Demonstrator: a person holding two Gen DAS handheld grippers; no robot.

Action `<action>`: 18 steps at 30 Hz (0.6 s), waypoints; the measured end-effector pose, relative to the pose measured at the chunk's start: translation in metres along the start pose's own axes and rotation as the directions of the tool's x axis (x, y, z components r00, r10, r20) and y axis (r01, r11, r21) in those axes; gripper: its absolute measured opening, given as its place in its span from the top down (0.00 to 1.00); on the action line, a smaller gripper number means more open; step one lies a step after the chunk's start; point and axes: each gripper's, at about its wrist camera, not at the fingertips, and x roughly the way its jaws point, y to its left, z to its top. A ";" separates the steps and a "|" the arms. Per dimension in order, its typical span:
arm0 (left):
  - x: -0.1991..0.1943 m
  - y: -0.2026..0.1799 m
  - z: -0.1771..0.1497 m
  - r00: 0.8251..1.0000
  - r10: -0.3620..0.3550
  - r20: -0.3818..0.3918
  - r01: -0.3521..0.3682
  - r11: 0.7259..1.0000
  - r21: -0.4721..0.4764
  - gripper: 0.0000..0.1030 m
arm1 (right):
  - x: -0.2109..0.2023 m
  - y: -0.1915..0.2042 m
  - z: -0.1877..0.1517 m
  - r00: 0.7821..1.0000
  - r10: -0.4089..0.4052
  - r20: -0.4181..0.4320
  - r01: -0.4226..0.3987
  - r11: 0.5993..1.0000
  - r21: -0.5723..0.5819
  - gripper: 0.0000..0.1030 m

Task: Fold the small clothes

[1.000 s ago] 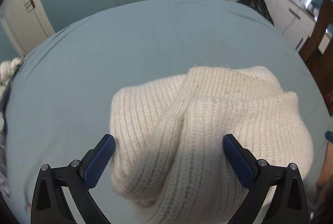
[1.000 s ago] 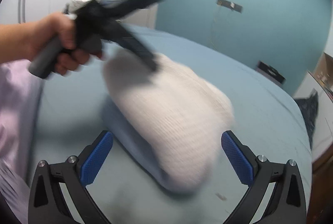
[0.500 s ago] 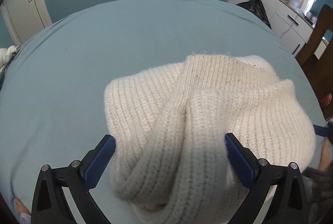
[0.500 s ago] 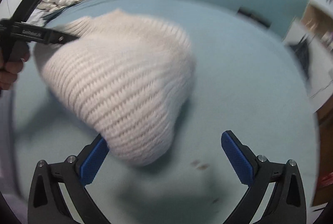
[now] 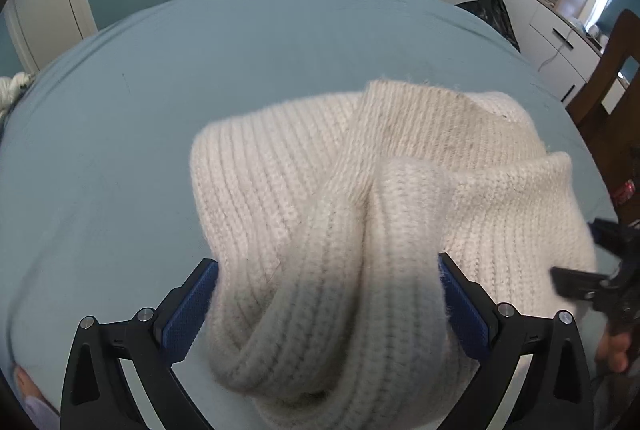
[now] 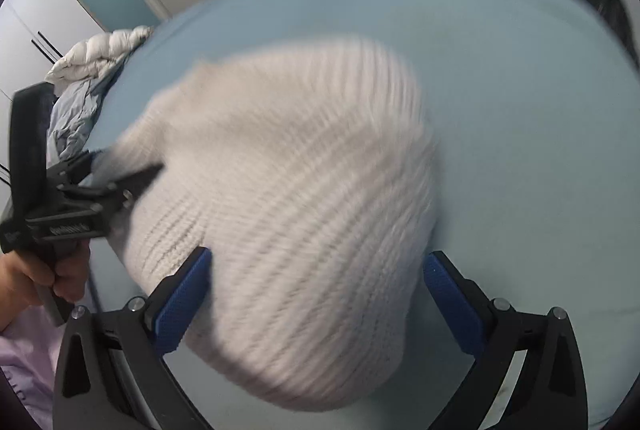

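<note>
At the far left of the bed (image 5: pixel 280 42) lay a bunched white duvet (image 6: pixel 100 50), well clear of the work. The cream knit hat (image 5: pixel 392 214) sat mid-bed, rumpled, one ribbed fold lapped over another. The left gripper (image 5: pixel 328 302) had its jaws apart around the near folds; the right gripper (image 6: pixel 316 298) likewise straddled the hat's rounded end, jaws apart. The hat looked light, soft, stretchy and grippy, likely to sag; pinching the doubled ribbed cuff seemed the surest hold.
</note>
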 end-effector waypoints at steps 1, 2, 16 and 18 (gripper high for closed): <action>0.000 -0.002 -0.002 1.000 0.009 0.002 -0.009 1.000 0.010 0.00 | 0.003 -0.001 -0.004 1.000 0.012 -0.013 -0.011 1.000 0.021 0.03; -0.001 -0.005 -0.003 1.000 0.021 0.007 -0.022 1.000 0.023 0.00 | 0.006 0.002 -0.011 1.000 0.002 -0.009 -0.001 1.000 0.022 0.03; -0.001 -0.009 0.000 0.997 0.058 0.049 -0.060 0.998 0.025 0.00 | -0.065 0.042 0.061 0.978 -0.033 0.206 0.007 0.992 0.125 0.02; -0.001 -0.007 0.000 0.997 0.055 0.047 -0.057 0.998 0.024 0.00 | -0.051 0.039 0.075 0.985 -0.083 0.150 0.061 0.987 0.147 0.02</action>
